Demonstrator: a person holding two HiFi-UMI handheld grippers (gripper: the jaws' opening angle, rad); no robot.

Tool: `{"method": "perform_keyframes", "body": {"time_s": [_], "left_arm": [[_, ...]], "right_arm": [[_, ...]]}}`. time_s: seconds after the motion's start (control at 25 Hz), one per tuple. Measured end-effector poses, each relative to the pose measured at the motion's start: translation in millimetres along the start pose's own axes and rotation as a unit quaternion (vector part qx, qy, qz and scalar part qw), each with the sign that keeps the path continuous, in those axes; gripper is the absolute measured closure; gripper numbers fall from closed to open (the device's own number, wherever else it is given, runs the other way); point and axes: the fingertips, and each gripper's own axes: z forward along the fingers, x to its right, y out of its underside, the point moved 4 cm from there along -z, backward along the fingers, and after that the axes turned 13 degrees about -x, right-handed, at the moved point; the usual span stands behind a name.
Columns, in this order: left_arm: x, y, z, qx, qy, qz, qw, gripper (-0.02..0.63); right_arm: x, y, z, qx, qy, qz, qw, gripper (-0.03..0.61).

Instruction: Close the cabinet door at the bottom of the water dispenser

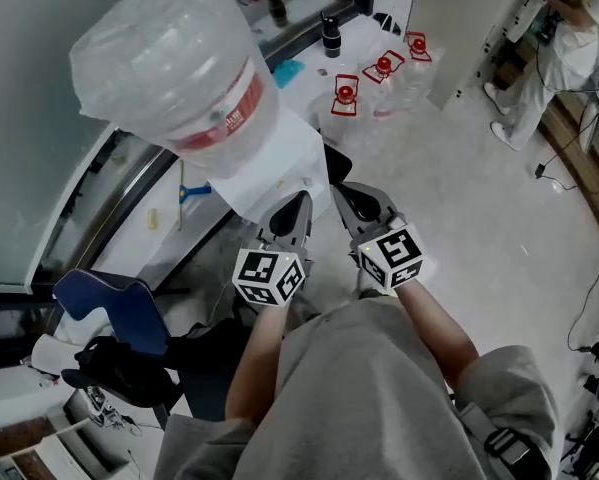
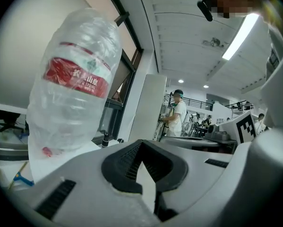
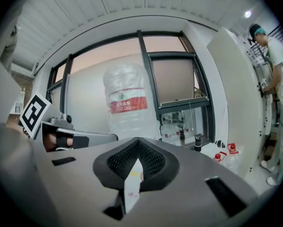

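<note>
Seen from the head view, we hold the left gripper [image 1: 297, 206] and the right gripper [image 1: 355, 202] side by side close to our chest. Both point at the water dispenser [image 1: 279, 163], which stands just ahead of them. A large clear bottle [image 1: 174, 63] with a red label sits on top of its white body. The cabinet door is at the dispenser's bottom, below that body and our grippers, and from up here we cannot make it out. Beyond the dispenser, several spare bottles with red caps [image 1: 379, 76] stand on the floor. A blue chair [image 1: 109, 303] is at our lower left, and a person in white [image 1: 569, 43] stands well apart at the upper right. Turning to the left gripper view, we see its dark pads pressed together at the tips with nothing between them. The bottle rises at the left of this view, and the right gripper's marker cube shows at the right edge. In the right gripper view, its fingers are likewise closed on each other and pinch nothing. The bottle stands straight ahead in front of a dark-framed window [image 3: 176, 79]. Neither gripper view shows the door either.
</note>
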Motion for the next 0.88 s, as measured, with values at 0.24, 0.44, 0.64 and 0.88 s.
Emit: {"method": "perform_keyframes", "body": {"time_s": [0.24, 0.44, 0.64, 0.88], "left_arm": [[-6, -31, -11, 0.030, 0.012, 0.030, 0.9990, 0.607], [-8, -45, -18, 0.048, 0.016, 0.048, 0.9976, 0.607], [-15, -50, -22, 0.056, 0.018, 0.047, 0.9971, 0.607], [-26, -48, -29, 0.063, 0.017, 0.041, 0.9970, 0.607]], "right_arm": [[-6, -38, 2, 0.041, 0.023, -0.032, 0.998, 0.571], [-12, -52, 4, 0.054, 0.028, -0.044, 0.997, 0.571], [-19, -56, 8, 0.053, 0.031, -0.049, 0.997, 0.571], [-30, -53, 17, 0.045, 0.031, -0.055, 0.997, 0.571]]}}
